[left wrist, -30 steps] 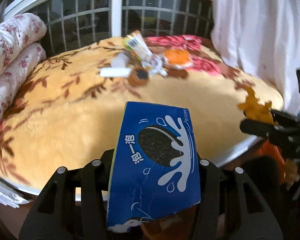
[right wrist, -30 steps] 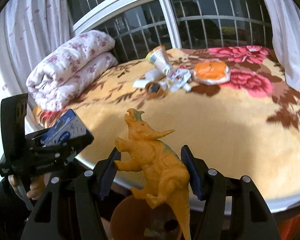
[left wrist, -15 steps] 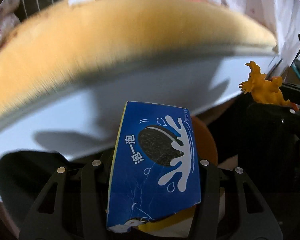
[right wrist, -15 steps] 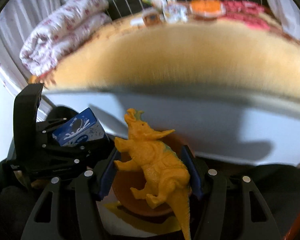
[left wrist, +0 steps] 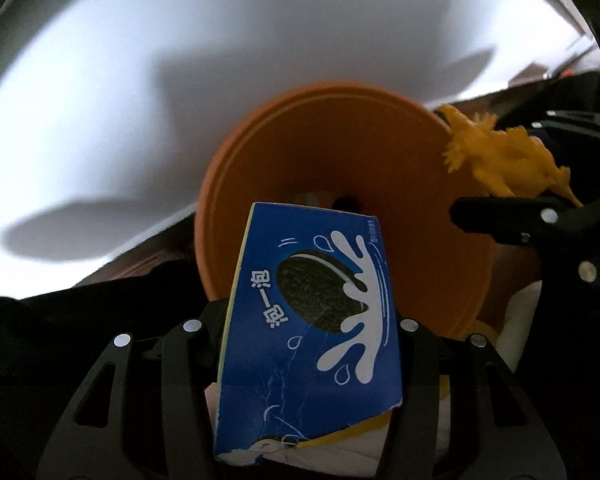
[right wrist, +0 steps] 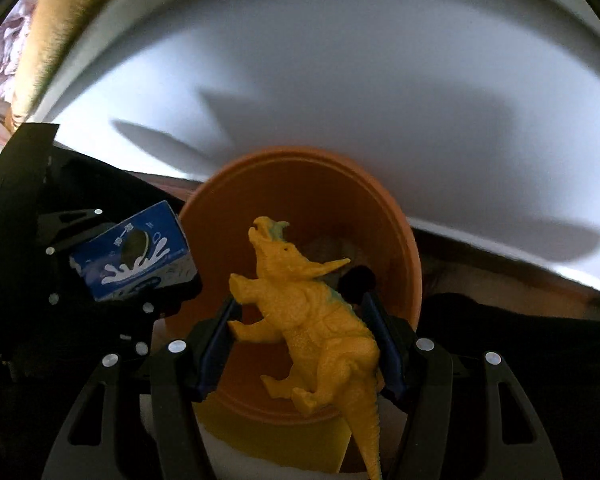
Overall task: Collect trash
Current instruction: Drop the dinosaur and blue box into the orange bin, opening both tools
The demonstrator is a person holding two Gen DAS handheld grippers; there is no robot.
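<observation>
Clamping a blue cookie box (left wrist: 308,320), the left gripper (left wrist: 312,328) hangs over the orange bin (left wrist: 340,140) (right gripper (right wrist: 304,320) grips the toy dinosaur (right wrist: 312,320))

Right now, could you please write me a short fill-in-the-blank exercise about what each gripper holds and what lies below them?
1. The left gripper is shut on a ____ cookie box.
2. The right gripper is shut on a yellow toy ____.
3. Below both grippers stands an open ____ bin.

Missing words: blue; dinosaur; orange
</observation>
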